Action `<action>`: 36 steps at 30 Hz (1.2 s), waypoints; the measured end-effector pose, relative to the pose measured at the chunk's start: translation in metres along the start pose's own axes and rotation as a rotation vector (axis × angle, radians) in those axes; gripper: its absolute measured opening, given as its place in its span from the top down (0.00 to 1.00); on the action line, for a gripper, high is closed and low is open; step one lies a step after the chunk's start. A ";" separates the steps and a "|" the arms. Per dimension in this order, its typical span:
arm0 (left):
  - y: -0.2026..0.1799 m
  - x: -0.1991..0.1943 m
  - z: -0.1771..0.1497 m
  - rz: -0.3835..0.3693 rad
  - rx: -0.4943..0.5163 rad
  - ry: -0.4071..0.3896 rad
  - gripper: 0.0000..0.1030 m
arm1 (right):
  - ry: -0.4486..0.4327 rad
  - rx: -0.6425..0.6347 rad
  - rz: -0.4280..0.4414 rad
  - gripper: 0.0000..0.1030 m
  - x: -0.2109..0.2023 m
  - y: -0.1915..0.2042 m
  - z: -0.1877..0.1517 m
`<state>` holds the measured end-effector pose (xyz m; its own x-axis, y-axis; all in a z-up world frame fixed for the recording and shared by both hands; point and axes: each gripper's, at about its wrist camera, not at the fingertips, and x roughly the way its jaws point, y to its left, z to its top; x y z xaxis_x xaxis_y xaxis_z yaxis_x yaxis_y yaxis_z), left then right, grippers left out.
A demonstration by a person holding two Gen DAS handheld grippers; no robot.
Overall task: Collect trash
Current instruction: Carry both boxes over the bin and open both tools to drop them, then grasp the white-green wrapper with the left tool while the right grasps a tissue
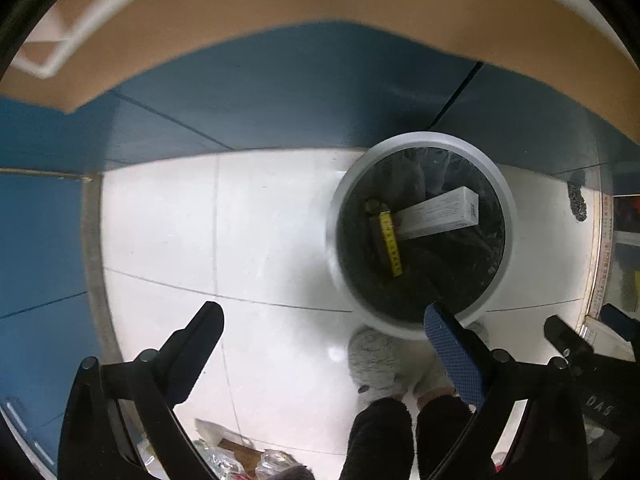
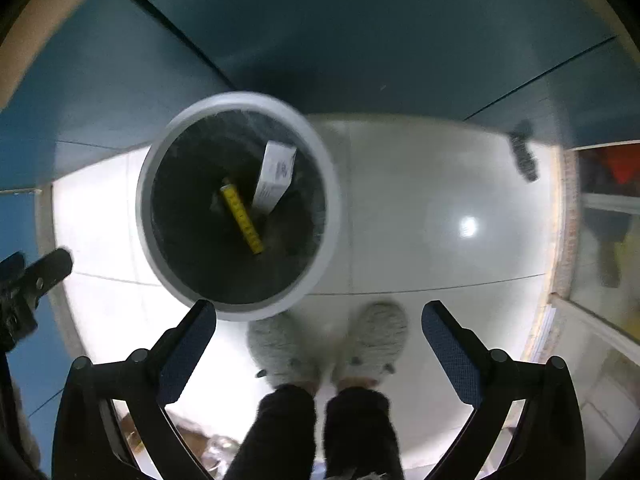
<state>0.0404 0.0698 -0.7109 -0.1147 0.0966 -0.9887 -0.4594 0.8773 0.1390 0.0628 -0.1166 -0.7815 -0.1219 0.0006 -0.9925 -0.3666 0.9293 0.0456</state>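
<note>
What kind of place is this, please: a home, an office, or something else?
Probably a room in a home. The person wears fluffy grey slippers on a white tiled floor; a small round bin lined with a black bag stands near blue cabinet doors. Both tongs are open and empty.

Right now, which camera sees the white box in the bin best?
The left wrist view: the white box lies lengthwise in the bin, its long printed side sharp. The right wrist view shows the same box end-on, shorter and blurrier, beside the yellow stick.
</note>
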 end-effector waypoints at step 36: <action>0.059 -0.412 -0.059 -0.058 -0.055 -0.315 0.01 | -0.309 0.106 0.194 0.00 -0.503 -0.014 -0.113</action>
<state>0.0084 0.0542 -0.2918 0.1869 0.1956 -0.9627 -0.5054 0.8595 0.0765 0.0249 -0.1717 -0.2703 0.1100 0.2763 -0.9548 -0.2642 0.9342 0.2399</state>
